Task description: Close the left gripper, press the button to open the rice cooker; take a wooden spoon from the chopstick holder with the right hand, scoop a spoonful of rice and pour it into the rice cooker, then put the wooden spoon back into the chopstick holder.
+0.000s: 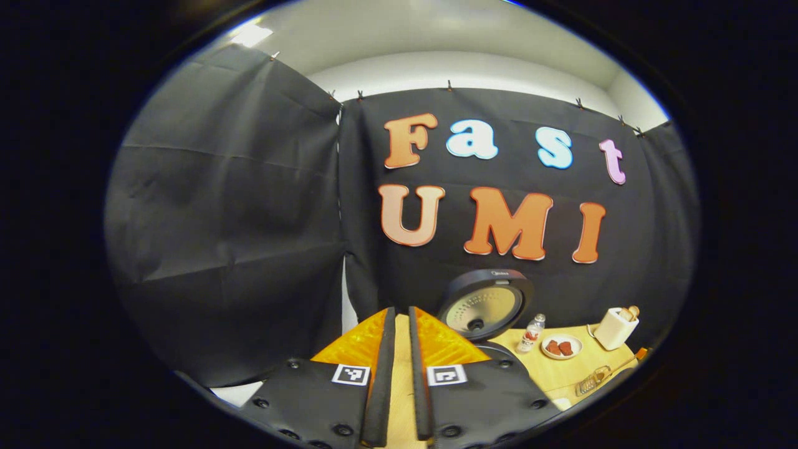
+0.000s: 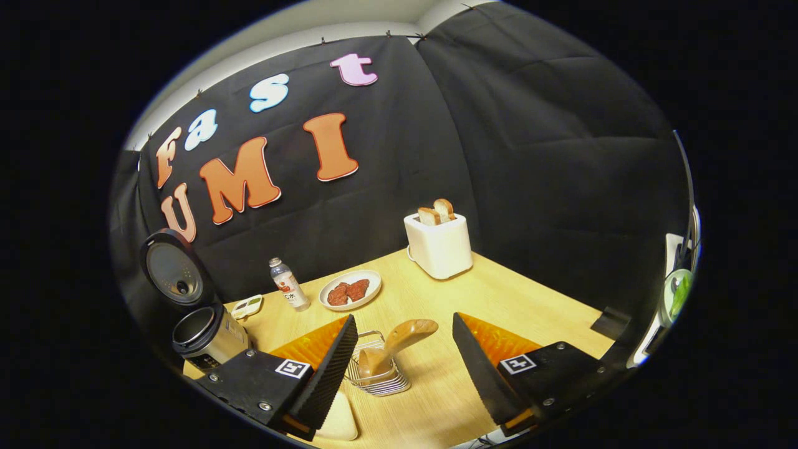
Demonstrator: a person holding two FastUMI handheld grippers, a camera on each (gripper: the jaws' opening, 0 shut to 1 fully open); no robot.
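Light wooden bench (image 2: 499, 293) carries all items. Round dark rice cooker (image 2: 202, 333) stands at its left end, lid (image 2: 171, 268) raised upright. Wire chopstick holder (image 2: 377, 368) sits on the bench between the spread fingers of the right gripper (image 2: 405, 349), released; a wooden spoon (image 2: 399, 343) stands in it, untouched. Left gripper (image 1: 399, 324): fingers nearly together, grasping nothing.

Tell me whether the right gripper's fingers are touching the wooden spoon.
Apart. The right gripper view shows the right gripper open, its fingers spread either side of the wooden spoon in the chopstick holder, with table visible between.
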